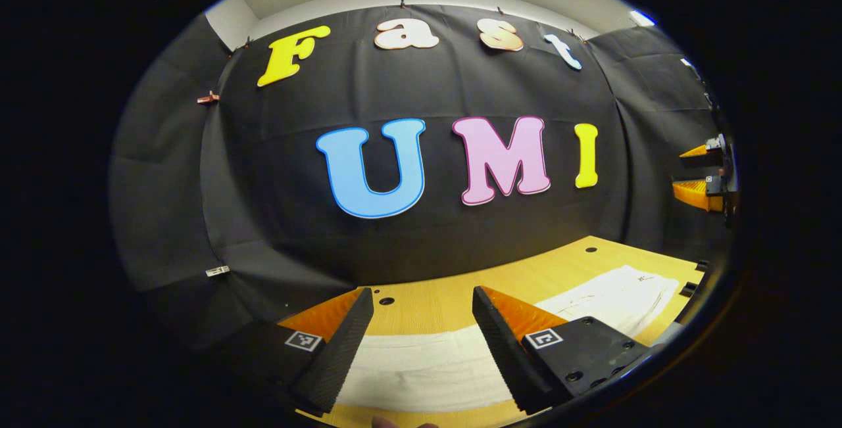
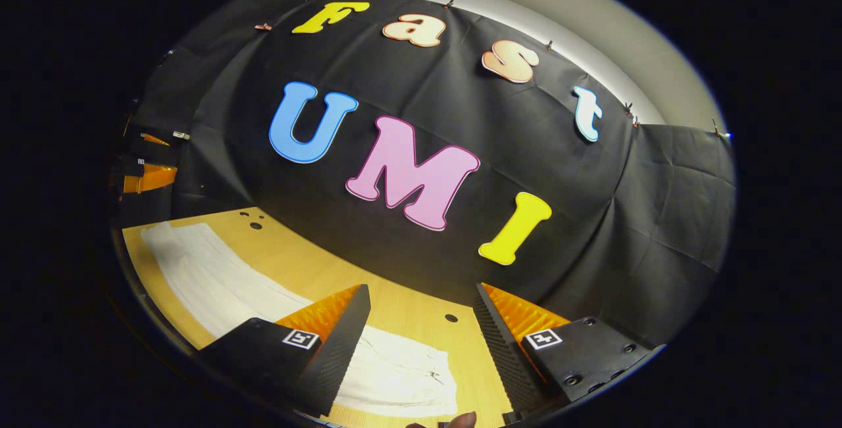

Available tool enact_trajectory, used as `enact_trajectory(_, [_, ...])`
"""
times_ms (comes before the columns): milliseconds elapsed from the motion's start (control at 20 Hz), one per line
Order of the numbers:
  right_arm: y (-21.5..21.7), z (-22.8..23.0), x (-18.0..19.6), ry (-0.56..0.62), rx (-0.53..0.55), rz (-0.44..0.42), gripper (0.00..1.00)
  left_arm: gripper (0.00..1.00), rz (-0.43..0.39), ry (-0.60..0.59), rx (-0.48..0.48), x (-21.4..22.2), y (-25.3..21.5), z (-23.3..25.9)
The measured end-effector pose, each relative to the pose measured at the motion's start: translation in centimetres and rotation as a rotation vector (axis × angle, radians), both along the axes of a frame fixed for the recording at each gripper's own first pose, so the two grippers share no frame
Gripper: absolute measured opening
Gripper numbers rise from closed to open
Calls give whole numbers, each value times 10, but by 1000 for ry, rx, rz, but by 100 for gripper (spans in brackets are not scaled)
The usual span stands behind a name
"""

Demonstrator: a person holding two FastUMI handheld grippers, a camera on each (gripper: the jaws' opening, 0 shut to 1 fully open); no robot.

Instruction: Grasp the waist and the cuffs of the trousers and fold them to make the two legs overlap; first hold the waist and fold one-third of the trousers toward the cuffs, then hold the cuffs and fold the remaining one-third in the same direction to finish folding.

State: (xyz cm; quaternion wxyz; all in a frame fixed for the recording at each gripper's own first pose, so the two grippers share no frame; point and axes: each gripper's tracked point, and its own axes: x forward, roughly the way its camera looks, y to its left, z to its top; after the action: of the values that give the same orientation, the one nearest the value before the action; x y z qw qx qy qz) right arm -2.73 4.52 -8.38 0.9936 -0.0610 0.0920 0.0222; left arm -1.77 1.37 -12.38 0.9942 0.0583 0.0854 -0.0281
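Your left gripper (image 1: 421,323) and right gripper (image 2: 421,319) both hover w/ jaws wide apart, holding nothing, above the white trousers (image 1: 427,365), which lie flat along the table (image 1: 434,300), probably so you can come down on waist and cuffs.

We are looking along the left gripper (image 1: 421,342) at two wedge-shaped fingers with finely ribbed inner faces, each carrying a small square black-and-white marker near its base. The right finger's mount is a dark block showing several round screw heads. We are seeing the same build on the right gripper (image 2: 421,342): ribbed wedges, a square marker on each finger, and screws set in the dark block behind the right finger.
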Motion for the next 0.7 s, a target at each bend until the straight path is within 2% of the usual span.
enact_trajectory(250, [-10,-13,-7,40,-7,-32,97,96,-56,130,74,-12,13,-68])
enact_trajectory(450, [-18,-19,-14,62,-11,-58,97,96,-92,236,192,-22,35,-123])
enact_trajectory(600, [-24,-26,-20,80,-14,-72,98,96,-158,297,284,-28,43,-157])
enact_trajectory(700, [-26,-29,-23,91,-14,-80,98,96,-222,336,377,-33,47,-178])
